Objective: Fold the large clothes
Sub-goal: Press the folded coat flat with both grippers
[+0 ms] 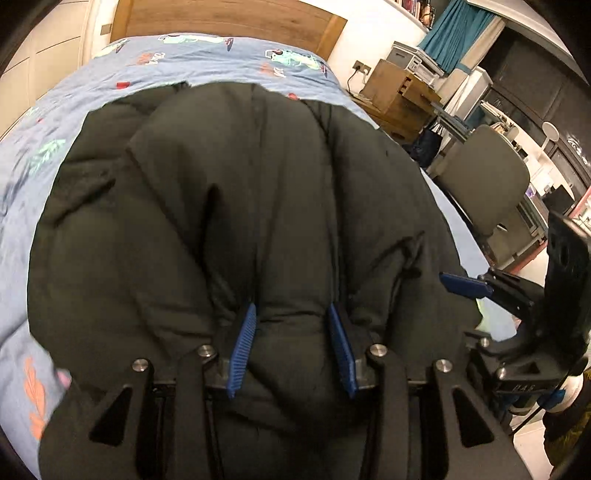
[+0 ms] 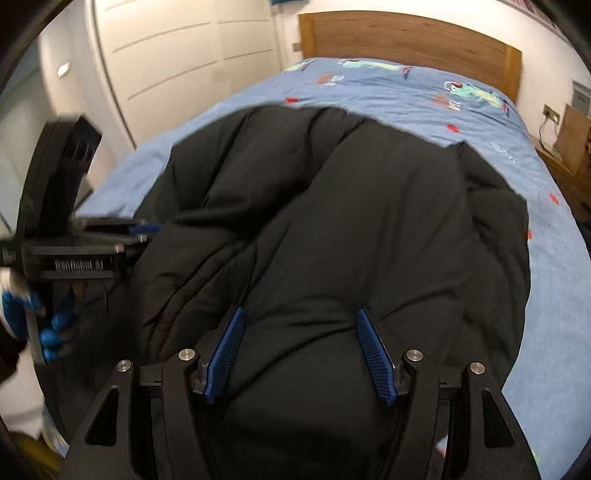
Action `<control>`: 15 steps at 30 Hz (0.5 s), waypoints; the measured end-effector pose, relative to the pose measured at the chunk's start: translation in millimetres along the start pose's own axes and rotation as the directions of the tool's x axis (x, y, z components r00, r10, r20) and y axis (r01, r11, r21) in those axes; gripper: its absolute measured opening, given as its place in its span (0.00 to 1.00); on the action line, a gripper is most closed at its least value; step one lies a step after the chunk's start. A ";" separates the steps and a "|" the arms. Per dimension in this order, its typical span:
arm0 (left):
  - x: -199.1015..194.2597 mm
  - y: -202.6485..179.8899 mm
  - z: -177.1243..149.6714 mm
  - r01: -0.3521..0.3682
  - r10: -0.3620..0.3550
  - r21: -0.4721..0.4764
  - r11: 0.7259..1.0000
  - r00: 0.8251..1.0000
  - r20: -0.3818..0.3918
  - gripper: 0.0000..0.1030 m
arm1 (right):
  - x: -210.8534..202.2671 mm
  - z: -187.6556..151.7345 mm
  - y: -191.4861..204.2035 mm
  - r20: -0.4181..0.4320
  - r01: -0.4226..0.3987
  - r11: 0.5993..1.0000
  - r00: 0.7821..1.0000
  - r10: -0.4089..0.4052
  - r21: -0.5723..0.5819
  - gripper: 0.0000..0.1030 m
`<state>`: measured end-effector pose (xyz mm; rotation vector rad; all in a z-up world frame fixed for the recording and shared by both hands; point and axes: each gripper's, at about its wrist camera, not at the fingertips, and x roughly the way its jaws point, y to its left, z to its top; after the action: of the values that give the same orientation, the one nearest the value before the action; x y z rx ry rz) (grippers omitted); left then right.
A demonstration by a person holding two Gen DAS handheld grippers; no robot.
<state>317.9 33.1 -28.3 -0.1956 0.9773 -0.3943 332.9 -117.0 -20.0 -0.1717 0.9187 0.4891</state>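
Left wrist: left gripper (image 1: 291, 343) half-open, blue pads straddling a puffy fold of the black jacket (image 1: 229, 206); can't tell if the pads press, so grip unconfirmed. Jacket lies on the bed (image 1: 66, 96), long axis running away toward the headboard (image 1: 229, 18), near hem under the claw.

Right wrist: right gripper (image 2: 301, 350) wider, padding bulging between the pads, same doubt. Both claws sit at the near hem, side by side, equally close.
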 end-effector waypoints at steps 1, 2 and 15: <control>0.5 0.1 -3.4 -0.003 0.003 -0.001 1.000 1.000 0.000 0.38 | 0.0 -3.9 1.1 -0.002 0.005 1.000 1.000 -0.005 -0.003 0.61; 2.8 -0.6 -6.1 -0.012 0.012 0.003 1.000 1.000 -0.002 0.38 | 0.0 -7.9 1.6 -0.002 0.009 1.000 1.000 -0.009 -0.001 0.62; 56.8 3.4 -13.3 -0.073 0.074 0.018 0.997 0.996 -0.043 0.38 | 53.7 -21.0 -19.8 -0.026 0.055 0.996 0.998 -0.053 0.073 0.65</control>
<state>335.8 13.1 -80.2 -0.1367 1.0208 -0.3400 354.3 -123.8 -76.7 -0.1350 0.9523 0.4031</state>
